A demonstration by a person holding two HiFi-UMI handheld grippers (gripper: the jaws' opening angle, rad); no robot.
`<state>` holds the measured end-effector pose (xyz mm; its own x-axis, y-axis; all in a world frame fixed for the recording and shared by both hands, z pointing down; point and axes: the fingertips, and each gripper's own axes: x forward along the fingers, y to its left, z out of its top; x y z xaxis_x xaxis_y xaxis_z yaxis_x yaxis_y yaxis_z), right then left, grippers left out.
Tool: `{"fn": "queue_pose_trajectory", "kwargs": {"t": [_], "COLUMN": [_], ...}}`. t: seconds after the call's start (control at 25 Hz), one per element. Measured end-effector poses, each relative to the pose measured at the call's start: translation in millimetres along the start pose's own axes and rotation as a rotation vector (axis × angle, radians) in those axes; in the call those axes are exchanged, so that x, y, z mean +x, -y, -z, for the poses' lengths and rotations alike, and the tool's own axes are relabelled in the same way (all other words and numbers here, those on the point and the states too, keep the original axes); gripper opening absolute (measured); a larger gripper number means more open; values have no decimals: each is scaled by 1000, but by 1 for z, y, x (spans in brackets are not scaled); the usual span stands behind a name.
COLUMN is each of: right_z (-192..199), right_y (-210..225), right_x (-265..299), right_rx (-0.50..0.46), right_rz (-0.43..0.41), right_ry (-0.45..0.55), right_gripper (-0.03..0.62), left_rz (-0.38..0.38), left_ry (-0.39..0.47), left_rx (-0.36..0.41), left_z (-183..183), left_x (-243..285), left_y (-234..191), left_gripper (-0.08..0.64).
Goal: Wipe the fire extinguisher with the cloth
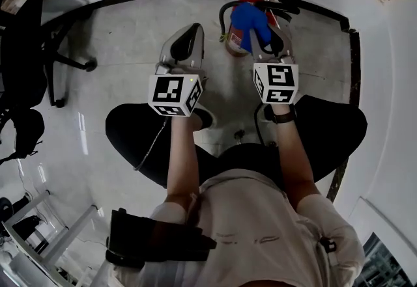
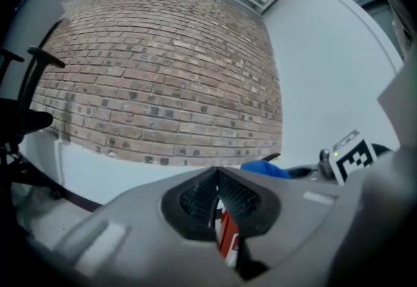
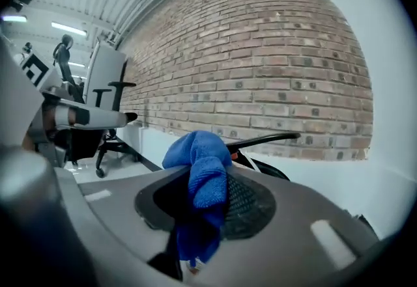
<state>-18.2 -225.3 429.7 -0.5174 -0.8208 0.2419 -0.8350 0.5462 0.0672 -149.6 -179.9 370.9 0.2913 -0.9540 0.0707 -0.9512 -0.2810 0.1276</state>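
Two grippers: both are held forward over the pale floor, ahead of the person's knees, with the right one nearer the work.
Red fire extinguisher [image 1: 237, 40]: it stands on the floor close to the white wall base. It is seen from above, directly beyond the right gripper's tips, and its black hose loops over the top.
Blue microfibre cloth [image 3: 203, 172]: it is bunched into a wad that sticks out past the jaw tips. This probably puts soft fabric, not plastic, against the cylinder.
Right gripper [image 3: 210, 189]: the jaws are clamped on the cloth, with a tail of it hanging below the pads. In the head view the cloth [image 1: 251, 20] sits at the extinguisher's upper part, but I cannot confirm they touch.
Left gripper [image 2: 217, 196]: the ribbed pads are pressed together with nothing between them. The red seen under them is the extinguisher [image 2: 228, 235] further off.
Left gripper's role: in the head view it [image 1: 186, 43] hangs beside the cylinder, apart from it, likely kept free to steady the body if wiping rocks it.
Stage: judged to be the approach or first contact of the wipe.
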Motion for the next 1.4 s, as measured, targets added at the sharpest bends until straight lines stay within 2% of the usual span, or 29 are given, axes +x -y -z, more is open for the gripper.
{"fn": "queue_pose_trajectory", "kwargs": {"t": [0.12, 0.24, 0.36, 0.48, 0.56, 0.68, 0.88, 1.0, 1.08, 1.12, 1.2, 1.32, 1.4], "right_z": [0, 5, 8, 19, 48, 129, 270, 346, 390, 405, 413, 403, 402], "right_y": [-3, -22, -32, -52, -72, -80, -85, -90, -86, -82, -75, -78, -76], "right_x": [6, 11, 13, 16, 30, 54, 85, 94, 97, 97, 99, 100, 93], "right_rx": [-38, -85, -214, -341, -361, -280, -237, -225, -157, -98, -12, 16, 68], "right_rz": [46, 55, 77, 31, -25, -56, -57, -67, -60, -49, -43, -85, -121], "right_ry": [6, 20, 36, -20, -119, -304, -555, -706, -823, -861, -871, -871, -880], "right_gripper": [103, 103, 103, 103, 101, 100, 97, 98, 100, 100, 94, 95, 98], "left_rz": [-8, -18, -9, 3, -16, -46, -34, -30, -32, -32, -27, -17, -14], "left_ry": [-16, -8, -3, -20, -32, -31, -30, -68, -102, -114, -118, -95, -83], "left_rx": [35, 35, 24, 16, -1, -45, -58, -63, -55, -50, -44, -48, -44], "left_z": [-3, -7, -7, 5, 15, 27, 44, 63, 73, 76, 77, 66, 59], "left_x": [-4, -5, -1, 2, 4, 7, 14, 16, 17, 17, 18, 20, 24], "left_y": [-5, -11, -11, -15, -27, -41, -49, -48, -48, -48, -48, -47, -44], "left_gripper": [3, 3, 3, 2, 2, 2, 2, 2, 3, 3, 2, 3, 3]}}
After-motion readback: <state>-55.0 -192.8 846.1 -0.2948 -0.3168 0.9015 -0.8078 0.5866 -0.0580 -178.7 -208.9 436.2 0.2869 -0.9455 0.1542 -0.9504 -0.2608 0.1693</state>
